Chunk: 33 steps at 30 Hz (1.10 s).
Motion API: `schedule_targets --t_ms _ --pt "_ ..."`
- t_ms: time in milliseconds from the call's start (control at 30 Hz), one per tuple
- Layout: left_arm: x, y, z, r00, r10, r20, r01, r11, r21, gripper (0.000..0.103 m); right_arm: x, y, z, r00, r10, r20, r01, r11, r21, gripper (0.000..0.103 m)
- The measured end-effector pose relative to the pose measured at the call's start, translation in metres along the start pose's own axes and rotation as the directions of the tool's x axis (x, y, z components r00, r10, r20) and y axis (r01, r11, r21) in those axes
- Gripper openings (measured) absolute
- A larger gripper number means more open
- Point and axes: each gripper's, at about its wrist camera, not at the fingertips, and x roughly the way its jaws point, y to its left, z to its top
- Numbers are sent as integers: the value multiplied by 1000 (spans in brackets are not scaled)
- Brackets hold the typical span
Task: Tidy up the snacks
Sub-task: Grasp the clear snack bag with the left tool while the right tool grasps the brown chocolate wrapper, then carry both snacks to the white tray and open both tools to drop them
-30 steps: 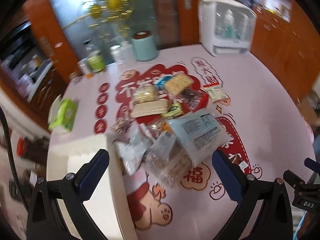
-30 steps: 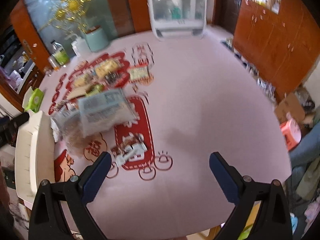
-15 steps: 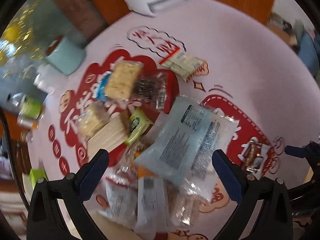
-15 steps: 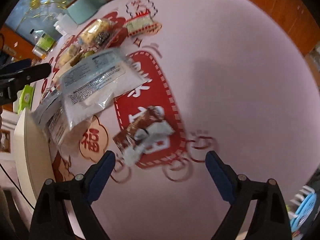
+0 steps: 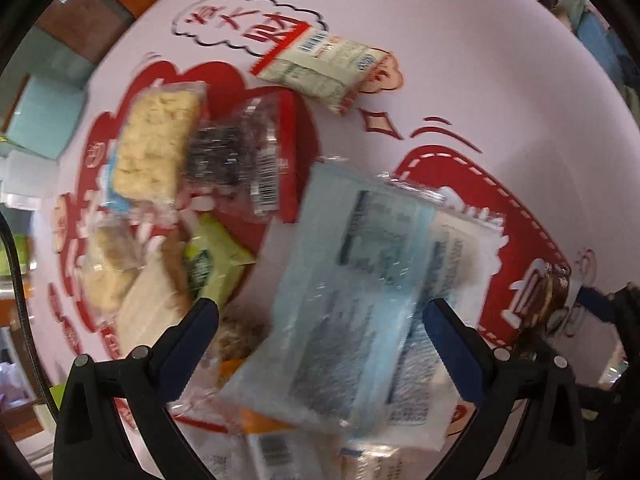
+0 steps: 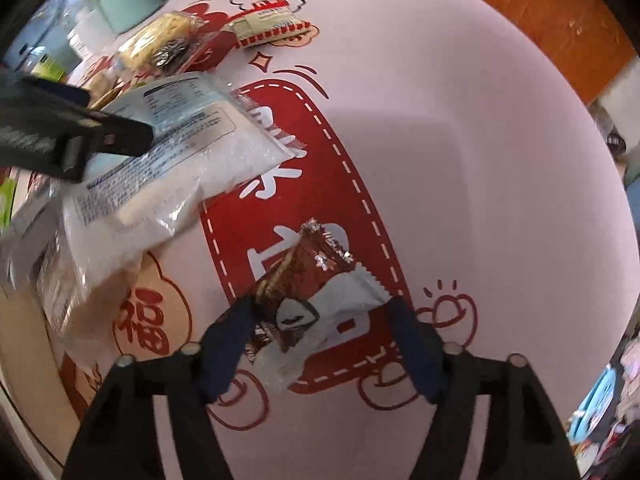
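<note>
Both tools have dropped closer: left tool (image 5: 320, 318) open above the blue packet (image 5: 352, 300), right tool (image 6: 320, 318) open astride the brown wrapper (image 6: 304, 296). Snacks lie unsorted on the desk (image 6: 460, 140).

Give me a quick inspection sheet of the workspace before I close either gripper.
Surface: pink tablecloth with red printed characters.
Job's things: brown-and-white snack packet lying between the right gripper's fingers; large pale blue packet on top of the snack pile; cracker packet, dark snack packet, green packet, red-edged packet lying farther back.
Clutter: mint canister at the table's far edge.
Grippers: left gripper open over the pale blue packet; right gripper open, straddling the brown-and-white packet.
Cables: black cable at the left wrist view's edge.
Surroundings: orange wood cabinets.
</note>
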Motion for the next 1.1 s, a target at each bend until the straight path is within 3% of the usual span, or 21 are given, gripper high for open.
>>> schedule_targets --t_ms 33,100,200,300,367,433,500,733,1100 --pt "2 -2 1 1000 -18 0 18 1000 4 102 -2 -2 -1 1000 0 3 0 1000 2 43" --pt "6 -6 3 999 -36 -2 36 999 16 102 -4 -11 -3 1000 16 7 -16 1000 13 32" --pt "9 -19 3 997 -72 -8 72 997 19 90 -6 -20 -4 999 38 6 -38 998 42 28" --pt "7 -28 1 999 -54 1 54 998 20 80 -6 -33 -5 999 36 32 -38 997 64 24" --pt "3 -31 -3 998 -67 9 67 998 -2 63 -4 -41 -4 998 39 42 -42 996 80 22" --pt "-2 -31 -8 995 -95 8 95 994 -48 29 -6 -51 -5 997 48 53 -53 993 101 19" --pt "-7 -31 -12 994 -111 4 111 990 -84 15 -6 -57 -8 997 46 64 -53 992 113 18" --pt "-22 -51 -33 995 -88 47 94 984 -148 6 -13 -76 -16 994 65 91 -76 989 125 14" --pt "-86 -99 -74 985 -81 152 110 974 -198 5 -38 -91 -25 982 108 153 -120 990 77 9"
